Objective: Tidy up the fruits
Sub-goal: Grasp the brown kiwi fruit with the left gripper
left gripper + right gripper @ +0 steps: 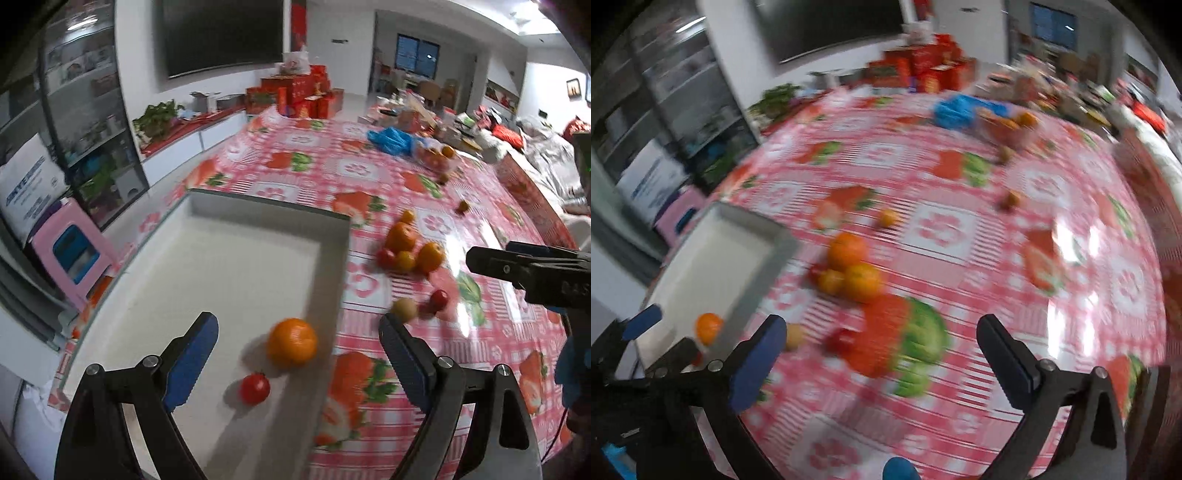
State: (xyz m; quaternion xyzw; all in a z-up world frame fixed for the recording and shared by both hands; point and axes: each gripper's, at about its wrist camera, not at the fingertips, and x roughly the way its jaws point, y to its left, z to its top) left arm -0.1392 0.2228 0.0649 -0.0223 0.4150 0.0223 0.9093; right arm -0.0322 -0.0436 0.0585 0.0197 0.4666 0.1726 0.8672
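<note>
Left gripper (299, 332) wide open, empty, above shallow white rectangular tray (236, 206) holding round orange mandarin (292, 342) and small red cherry tomato (254, 388). Loose fruit cluster (410, 251) on pink-checked tabletop (317, 166): light, round, likely to roll; tomatoes soft, so grip across the middle, gently. Right gripper (882, 332) also open, empty.

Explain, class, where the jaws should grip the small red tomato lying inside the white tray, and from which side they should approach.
Grip the tomato across its round middle, coming down from above. It lies on the tray floor with its stalk end up and open space on both sides. The orange sits just beyond it, so probably set the left gripper jaws to its left and right, not front and back.
</note>
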